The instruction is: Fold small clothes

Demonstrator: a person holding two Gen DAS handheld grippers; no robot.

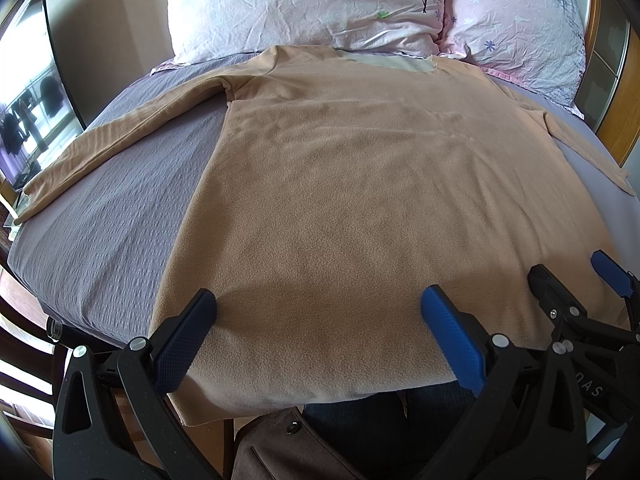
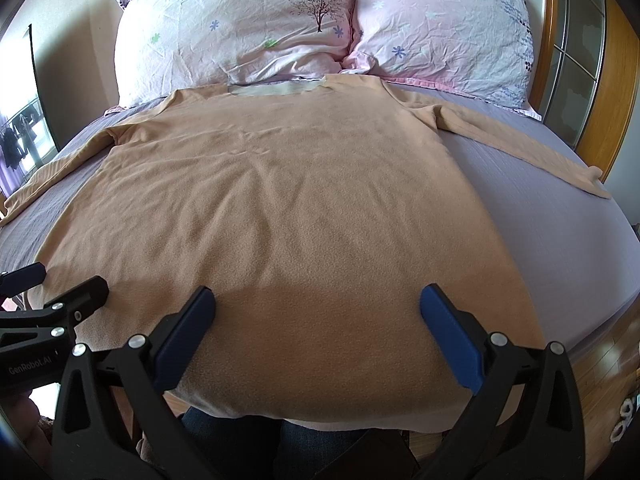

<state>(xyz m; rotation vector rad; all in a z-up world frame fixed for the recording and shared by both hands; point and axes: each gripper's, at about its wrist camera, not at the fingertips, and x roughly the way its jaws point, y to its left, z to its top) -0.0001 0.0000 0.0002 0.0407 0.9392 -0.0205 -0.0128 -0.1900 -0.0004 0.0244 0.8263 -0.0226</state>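
Observation:
A tan long-sleeved fleece top (image 1: pixel 360 184) lies flat on the grey bed, collar toward the pillows, both sleeves spread sideways; it also shows in the right wrist view (image 2: pixel 288 208). Its hem hangs over the near bed edge. My left gripper (image 1: pixel 318 320) is open, jaws wide apart, just above the hem on the left half. My right gripper (image 2: pixel 318 320) is open the same way over the right half of the hem. The right gripper shows in the left wrist view (image 1: pixel 576 280), and the left gripper shows in the right wrist view (image 2: pixel 52 284).
Two floral pillows (image 2: pixel 240 28) lie at the head of the bed. The grey bedspread (image 1: pixel 112 216) shows on both sides of the top. A wooden headboard frame (image 2: pixel 616 112) stands at the right. A window (image 1: pixel 24 112) is at the left. Wooden floor (image 2: pixel 604 364) lies below the bed edge.

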